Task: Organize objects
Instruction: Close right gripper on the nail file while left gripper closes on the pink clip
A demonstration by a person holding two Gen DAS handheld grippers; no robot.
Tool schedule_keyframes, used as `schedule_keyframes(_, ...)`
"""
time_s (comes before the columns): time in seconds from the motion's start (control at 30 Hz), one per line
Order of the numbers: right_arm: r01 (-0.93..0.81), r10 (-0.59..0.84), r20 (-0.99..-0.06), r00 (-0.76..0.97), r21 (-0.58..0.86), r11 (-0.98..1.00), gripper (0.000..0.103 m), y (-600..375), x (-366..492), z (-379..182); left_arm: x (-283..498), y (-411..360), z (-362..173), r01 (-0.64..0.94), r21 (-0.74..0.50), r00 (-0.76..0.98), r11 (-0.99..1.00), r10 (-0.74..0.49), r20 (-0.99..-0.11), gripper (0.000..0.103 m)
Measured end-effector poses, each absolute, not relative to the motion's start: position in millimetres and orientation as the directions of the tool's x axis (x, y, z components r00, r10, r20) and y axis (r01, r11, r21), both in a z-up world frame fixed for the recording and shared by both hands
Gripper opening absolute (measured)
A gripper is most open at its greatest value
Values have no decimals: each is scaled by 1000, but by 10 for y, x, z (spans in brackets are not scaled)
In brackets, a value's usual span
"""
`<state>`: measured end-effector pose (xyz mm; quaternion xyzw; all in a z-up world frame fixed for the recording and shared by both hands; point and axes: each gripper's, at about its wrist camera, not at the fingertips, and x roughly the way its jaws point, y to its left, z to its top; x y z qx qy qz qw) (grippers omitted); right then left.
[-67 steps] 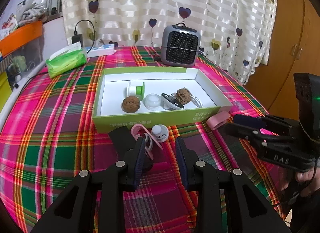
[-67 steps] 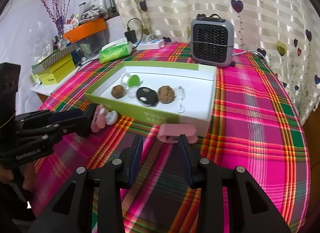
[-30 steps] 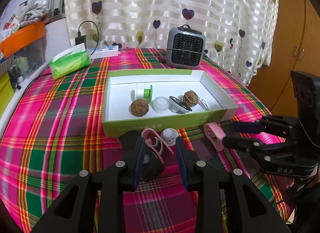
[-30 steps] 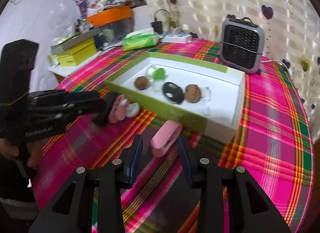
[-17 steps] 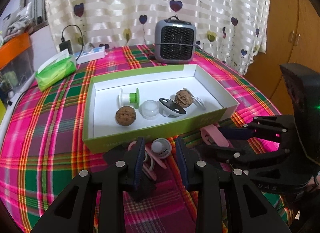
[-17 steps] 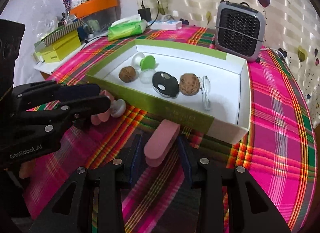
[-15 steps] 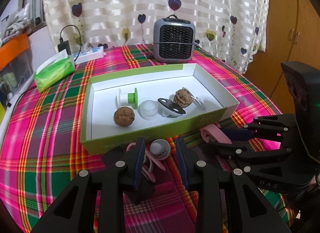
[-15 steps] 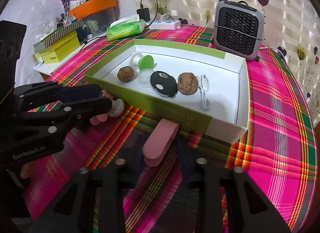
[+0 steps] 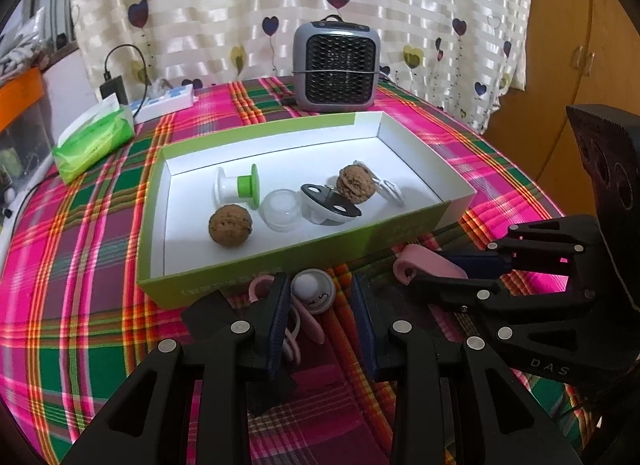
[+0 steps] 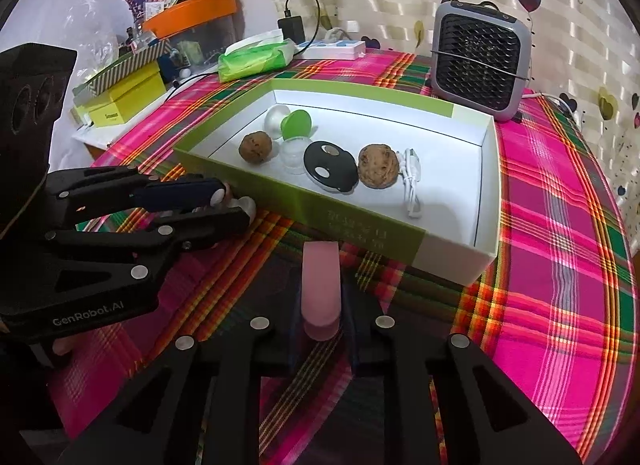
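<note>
Right tongs (image 10: 321, 325) have just been closing and now pinch the flat pink plastic clip (image 10: 321, 289) – just outside the green-rimmed white cardboard box (image 10: 376, 231). Left tongs (image 9: 320, 321) gape around the pink-and-white pacifier (image 9: 313, 294) on the plaid surface (image 9: 80, 265).

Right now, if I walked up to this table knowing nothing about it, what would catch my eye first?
Probably the bright pink and green plaid cloth, with an open green box on it holding two walnuts and other small items. In front of the box, the right hand-held gripper has just been closing on a pink clip, while the left hand-held gripper stands open around a white and pink pacifier. A grey heater sits behind, by the heart-printed curtain.
</note>
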<state>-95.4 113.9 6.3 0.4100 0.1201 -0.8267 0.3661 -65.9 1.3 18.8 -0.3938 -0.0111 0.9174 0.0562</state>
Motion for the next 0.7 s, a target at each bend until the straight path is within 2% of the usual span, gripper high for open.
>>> schedule_keyframes(0.13,702,-506,-764,-399,101,-705,19,1152,-956,67,-669,21,190,-93,-66,-682,-994,112,-722,19)
schedule_keyframes(0.7,699,-511,-762,-399,108,-707,19,1182,-942,74,-795,152,197,-102,12,-670,-995,60,-740,19)
